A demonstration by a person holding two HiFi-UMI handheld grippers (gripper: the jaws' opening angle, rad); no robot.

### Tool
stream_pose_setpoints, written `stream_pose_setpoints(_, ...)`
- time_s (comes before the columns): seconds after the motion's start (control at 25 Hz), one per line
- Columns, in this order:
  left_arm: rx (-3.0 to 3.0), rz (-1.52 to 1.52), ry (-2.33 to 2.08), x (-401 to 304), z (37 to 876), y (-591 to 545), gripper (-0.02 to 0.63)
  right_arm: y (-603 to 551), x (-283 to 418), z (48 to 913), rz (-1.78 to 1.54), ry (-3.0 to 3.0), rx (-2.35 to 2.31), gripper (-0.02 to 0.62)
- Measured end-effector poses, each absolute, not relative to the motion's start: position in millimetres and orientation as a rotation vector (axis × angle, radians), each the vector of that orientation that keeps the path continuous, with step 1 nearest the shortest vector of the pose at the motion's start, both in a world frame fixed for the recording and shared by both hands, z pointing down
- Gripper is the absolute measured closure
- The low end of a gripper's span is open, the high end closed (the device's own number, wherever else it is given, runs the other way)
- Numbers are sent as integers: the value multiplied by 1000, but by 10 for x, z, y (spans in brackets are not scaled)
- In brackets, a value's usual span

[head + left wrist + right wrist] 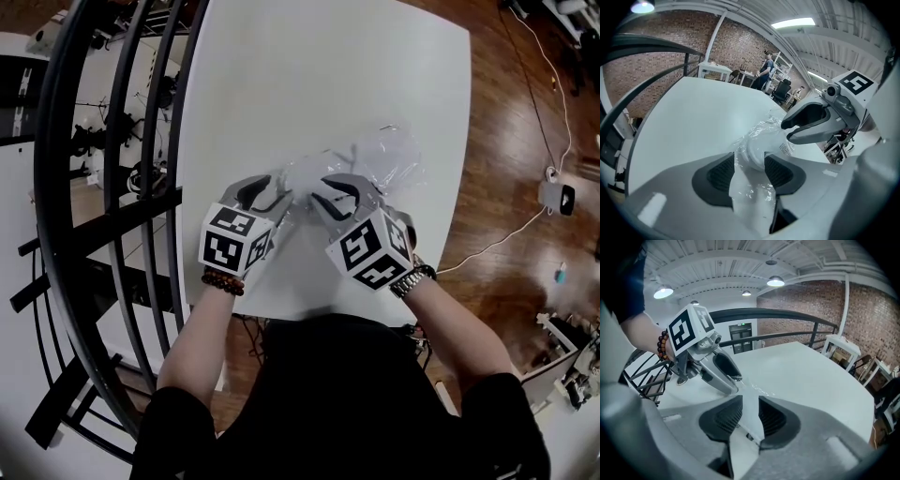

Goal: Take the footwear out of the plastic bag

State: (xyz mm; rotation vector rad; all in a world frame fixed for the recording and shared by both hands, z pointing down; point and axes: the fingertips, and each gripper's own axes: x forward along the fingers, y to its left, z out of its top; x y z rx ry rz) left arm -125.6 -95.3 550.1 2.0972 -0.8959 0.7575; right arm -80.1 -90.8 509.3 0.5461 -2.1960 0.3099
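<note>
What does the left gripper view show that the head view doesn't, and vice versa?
Left gripper view only: white footwear, inside the plastic bag, between the left gripper's parted jaws; a brick wall behind. Head view only: wooden floor, cable, the person's forearms. Both: white table, bag, right gripper.

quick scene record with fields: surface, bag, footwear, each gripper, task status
surface: white table
bag: clear plastic bag, crumpled, lying on the table
contents: white footwear, still wrapped in the bag
left: left gripper, jaws wide apart, bagged footwear between them
right: right gripper, jaws apart at the bag's near end, close beside the left gripper, gripping nothing
status: footwear not yet out
</note>
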Motion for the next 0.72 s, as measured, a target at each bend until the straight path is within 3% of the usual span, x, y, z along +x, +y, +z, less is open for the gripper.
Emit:
stream_pose_setpoints(0.44,2091,806,-910,-1304,5530,-954,385,-1274,93,5245,349,-2018,737,500)
stream_pose_setpoints(0.72,2082,837,-905,-1311,5533,-932,391,-1277,206,5411,430,-1987,745,501)
